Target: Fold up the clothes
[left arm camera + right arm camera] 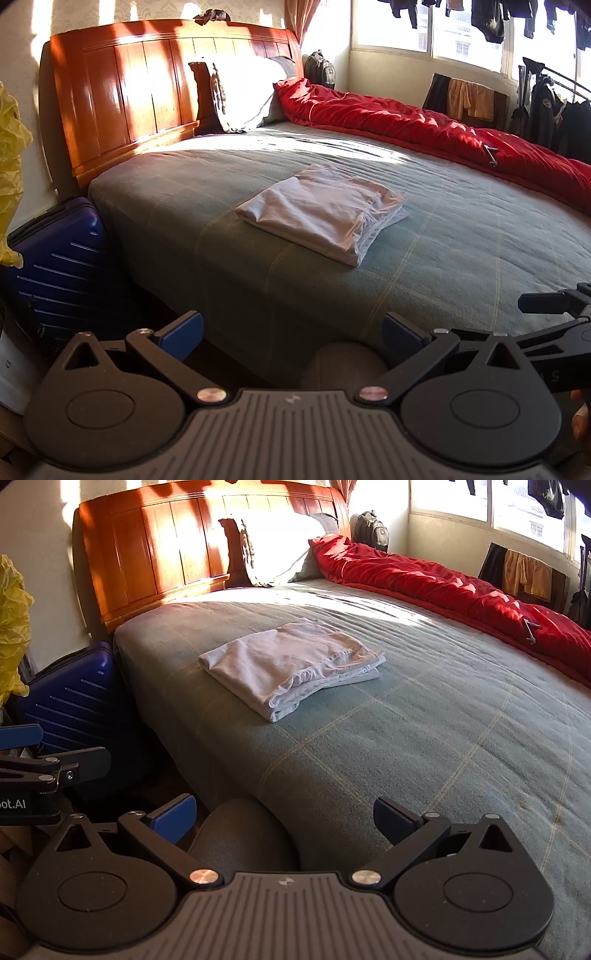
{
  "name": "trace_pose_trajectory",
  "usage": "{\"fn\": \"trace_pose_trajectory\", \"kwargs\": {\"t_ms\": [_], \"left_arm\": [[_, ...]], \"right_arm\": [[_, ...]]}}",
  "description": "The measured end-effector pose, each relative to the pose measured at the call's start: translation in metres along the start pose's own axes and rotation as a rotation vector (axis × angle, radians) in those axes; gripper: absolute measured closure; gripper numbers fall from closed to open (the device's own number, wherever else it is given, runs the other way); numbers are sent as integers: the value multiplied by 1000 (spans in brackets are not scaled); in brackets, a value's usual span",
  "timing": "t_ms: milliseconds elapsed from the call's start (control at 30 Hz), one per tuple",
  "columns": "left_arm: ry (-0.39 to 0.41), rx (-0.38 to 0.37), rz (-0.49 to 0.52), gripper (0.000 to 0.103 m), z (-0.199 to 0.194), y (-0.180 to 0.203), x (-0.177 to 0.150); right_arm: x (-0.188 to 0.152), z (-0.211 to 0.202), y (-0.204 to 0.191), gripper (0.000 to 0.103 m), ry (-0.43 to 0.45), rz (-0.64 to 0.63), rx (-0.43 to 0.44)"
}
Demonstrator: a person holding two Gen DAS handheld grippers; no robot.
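A white garment (321, 212) lies on the bed (461, 251), folded into a compact rectangle with several layers stacked at its near edge. It sits toward the headboard (147, 92) side of the green plaid cover, well apart from the red quilt (424, 129) bunched along the far side.

Left gripper (291, 332): its fingers are spread wide and hold nothing. It hangs off the near edge of the bed, clear of the garment.

Right gripper (284, 814): likewise spread wide and empty, beside the left one and also short of the garment.

Judgement: the folding of this piece appears complete; the step in hand is a pause between items. No other loose garment shows on the bed. The next move likely calls either for squaring the slightly uneven near-edge layers, or for fetching another piece and laying it flat on bare cover.
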State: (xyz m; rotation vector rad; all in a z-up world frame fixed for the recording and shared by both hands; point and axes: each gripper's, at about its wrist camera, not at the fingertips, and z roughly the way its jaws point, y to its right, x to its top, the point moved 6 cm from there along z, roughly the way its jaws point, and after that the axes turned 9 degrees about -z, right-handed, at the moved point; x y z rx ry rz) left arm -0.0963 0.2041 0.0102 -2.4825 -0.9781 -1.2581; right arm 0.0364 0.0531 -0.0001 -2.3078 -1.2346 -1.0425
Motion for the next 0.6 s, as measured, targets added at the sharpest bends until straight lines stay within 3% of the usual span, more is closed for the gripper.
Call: {"fn": "trace_pose_trajectory", "kwargs": {"t_ms": [600], "left_arm": [[-8, -2, -4, 1, 2, 0, -2]], "right_arm": [[0, 2, 1, 0, -11, 7, 6]]}}
